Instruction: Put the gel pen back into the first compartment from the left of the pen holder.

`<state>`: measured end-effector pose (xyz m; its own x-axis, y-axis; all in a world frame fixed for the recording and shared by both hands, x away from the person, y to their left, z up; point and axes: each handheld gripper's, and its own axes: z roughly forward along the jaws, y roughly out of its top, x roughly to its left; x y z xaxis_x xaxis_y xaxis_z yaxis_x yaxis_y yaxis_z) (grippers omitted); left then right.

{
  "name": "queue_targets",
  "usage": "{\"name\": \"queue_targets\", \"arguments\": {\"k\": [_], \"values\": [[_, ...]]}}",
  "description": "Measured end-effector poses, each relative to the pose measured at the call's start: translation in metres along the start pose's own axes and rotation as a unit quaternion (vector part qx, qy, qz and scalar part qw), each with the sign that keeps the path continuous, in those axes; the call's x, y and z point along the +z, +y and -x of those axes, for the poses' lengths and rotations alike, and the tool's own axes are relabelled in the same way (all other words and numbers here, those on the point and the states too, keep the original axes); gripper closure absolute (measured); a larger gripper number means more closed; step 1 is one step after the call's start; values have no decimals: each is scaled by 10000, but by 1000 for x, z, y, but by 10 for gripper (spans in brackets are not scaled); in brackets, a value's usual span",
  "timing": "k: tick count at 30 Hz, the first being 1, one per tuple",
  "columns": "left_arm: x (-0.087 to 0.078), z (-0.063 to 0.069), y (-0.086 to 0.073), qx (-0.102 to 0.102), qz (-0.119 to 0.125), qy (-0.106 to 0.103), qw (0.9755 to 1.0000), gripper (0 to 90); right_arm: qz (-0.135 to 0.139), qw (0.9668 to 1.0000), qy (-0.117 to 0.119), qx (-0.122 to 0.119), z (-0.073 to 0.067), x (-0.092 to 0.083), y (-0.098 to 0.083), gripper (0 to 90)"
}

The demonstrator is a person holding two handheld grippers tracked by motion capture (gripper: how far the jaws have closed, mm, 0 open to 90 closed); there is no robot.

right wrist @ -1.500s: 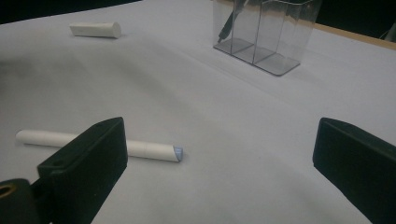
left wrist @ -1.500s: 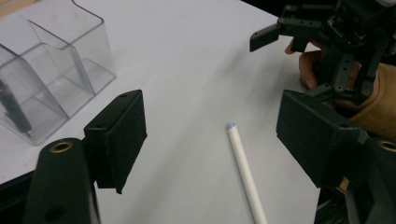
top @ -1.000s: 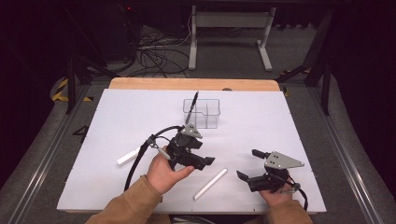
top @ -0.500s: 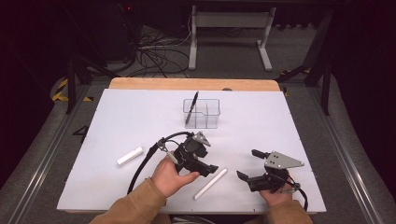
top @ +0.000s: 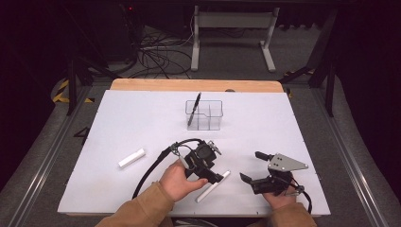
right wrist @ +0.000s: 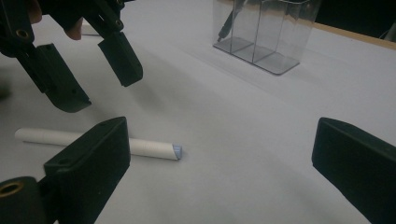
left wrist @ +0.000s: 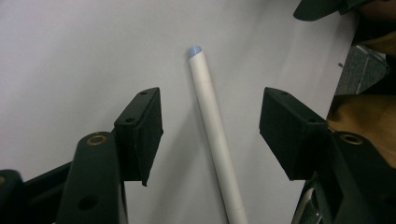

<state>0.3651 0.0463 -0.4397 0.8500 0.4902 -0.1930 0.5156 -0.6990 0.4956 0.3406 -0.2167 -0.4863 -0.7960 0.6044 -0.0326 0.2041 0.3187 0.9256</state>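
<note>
A white tube (top: 213,186) lies on the white table (top: 142,123) near its front edge. My left gripper (top: 213,176) hangs just over it, pointing down. In the left gripper view the white tube (left wrist: 212,135) runs lengthwise between the two black pads (left wrist: 140,126), with a gap on each side. The jaws have just been closing and touch nothing. My right gripper (top: 250,166) rests open at the front right, nothing between its jaws. From the right gripper view (right wrist: 222,135) I see the tube (right wrist: 149,148) and the left gripper (right wrist: 105,91) above it.
A clear divided container (top: 204,115) stands mid-table with a black pen (top: 194,109) leaning in its left compartment. A short white piece (top: 131,158) lies at the front left. A wooden strip (top: 189,85) edges the table's far side.
My left gripper has come back from just below the container toward the front edge and sunk over the white tube, its jaws narrower. The right gripper has stayed put.
</note>
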Motion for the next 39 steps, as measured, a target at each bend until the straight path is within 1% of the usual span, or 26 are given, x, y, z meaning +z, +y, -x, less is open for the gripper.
{"name": "queue_targets", "arguments": {"k": [5, 6, 11, 20, 26, 30, 32, 35, 39], "values": [[7, 2, -1, -53, -128, -84, 9999, 432, 34, 10000, -2, 15, -1, 0, 0, 49], [9, 2, -1, -60, -165, -99, 9998, 436, 28, 10000, -14, -13, 0, 0, 0, 49], [17, 5, -2, -31, -321, -153, 9994, 475, 44, 10000, -8, -21, -1, 0, -1, 48], [29, 8, -3, 45, -511, -7, 9987, 536, 66, 10000, 9, -4, -1, 0, -1, 48], [35, 9, -3, 51, -608, 103, 9981, 588, 70, 10000, -15, -10, -2, 0, -1, 47], [35, 10, -3, 56, -586, 163, 9981, 611, 69, 10000, -12, -20, -2, 0, -1, 47], [35, 10, -3, 51, -577, 207, 9981, 625, 65, 10000, -52, -5, -2, 1, -1, 40], [35, 11, -4, 30, -575, 254, 9980, 654, 33, 9999, -112, -51, -3, 2, -1, 31], [36, 12, -4, 84, -571, 337, 9978, 694, 28, 9999, -123, -52, -4, 2, -1, 30]]}}
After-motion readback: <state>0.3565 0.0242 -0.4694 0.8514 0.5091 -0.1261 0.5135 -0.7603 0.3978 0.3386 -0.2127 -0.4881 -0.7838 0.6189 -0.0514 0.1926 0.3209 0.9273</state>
